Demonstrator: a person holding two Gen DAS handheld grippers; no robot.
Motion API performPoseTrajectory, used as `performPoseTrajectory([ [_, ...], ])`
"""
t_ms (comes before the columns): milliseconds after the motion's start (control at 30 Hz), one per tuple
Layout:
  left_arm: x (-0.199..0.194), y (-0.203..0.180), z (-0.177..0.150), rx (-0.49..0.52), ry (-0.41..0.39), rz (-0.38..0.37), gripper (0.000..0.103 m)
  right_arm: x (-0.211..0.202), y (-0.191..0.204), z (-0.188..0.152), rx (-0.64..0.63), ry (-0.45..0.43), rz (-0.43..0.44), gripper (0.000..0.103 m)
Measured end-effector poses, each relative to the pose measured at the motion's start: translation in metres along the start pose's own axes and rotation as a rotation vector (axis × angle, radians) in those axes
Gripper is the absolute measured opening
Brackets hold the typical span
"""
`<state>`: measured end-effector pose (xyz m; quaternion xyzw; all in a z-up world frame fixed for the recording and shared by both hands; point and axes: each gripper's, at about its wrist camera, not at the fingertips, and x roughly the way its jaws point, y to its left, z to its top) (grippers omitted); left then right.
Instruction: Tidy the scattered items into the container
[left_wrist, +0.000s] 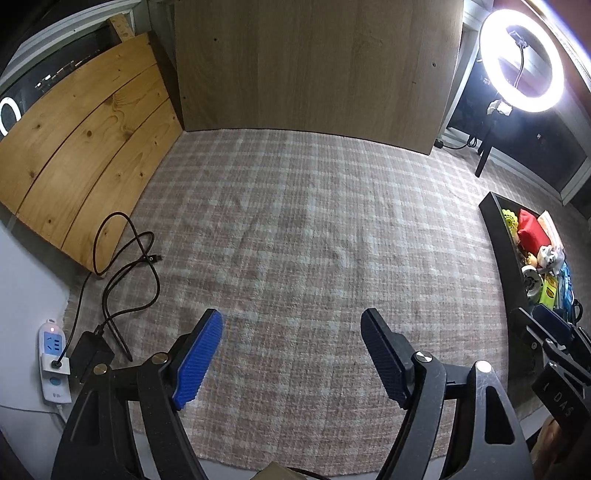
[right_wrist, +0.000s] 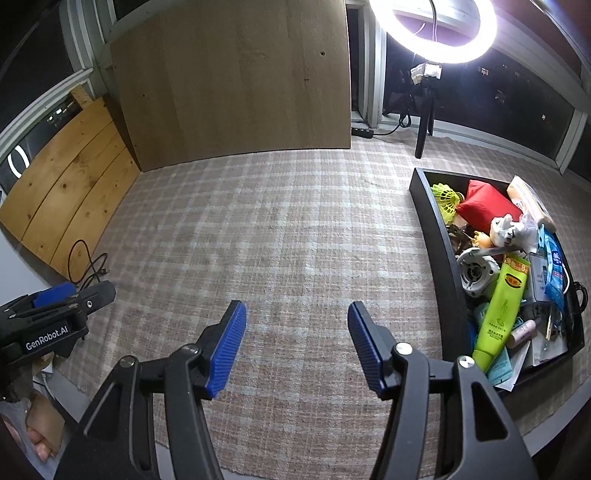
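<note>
A black container (right_wrist: 443, 258) stands on the plaid rug at the right, also in the left wrist view (left_wrist: 506, 251). It is full of items: a red pouch (right_wrist: 485, 206), a yellow-green tube (right_wrist: 502, 310), a yellow mesh ball (right_wrist: 447, 197), a round grey part (right_wrist: 476, 273), a blue packet (right_wrist: 554, 273). My left gripper (left_wrist: 291, 343) is open and empty above bare rug. My right gripper (right_wrist: 295, 339) is open and empty above the rug, left of the container. Each gripper shows at the edge of the other's view.
A plaid rug (left_wrist: 295, 240) covers the floor. Wooden boards (left_wrist: 81, 147) lean at the left and a large panel (left_wrist: 314, 66) at the back. A black cable (left_wrist: 122, 266) and a power strip (left_wrist: 53, 358) lie at the left. A ring light (right_wrist: 432, 33) on a stand is at the back right.
</note>
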<state>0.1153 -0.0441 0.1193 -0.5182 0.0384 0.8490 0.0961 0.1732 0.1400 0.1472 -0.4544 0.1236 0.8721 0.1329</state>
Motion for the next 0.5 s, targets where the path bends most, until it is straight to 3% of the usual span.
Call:
performPoseTrajectory([
  [500,0.009,-0.003,0.004,0.003,-0.002,0.001,0.076,0.012,0.0,0.003,0.007,0.022,-0.004,0.057],
])
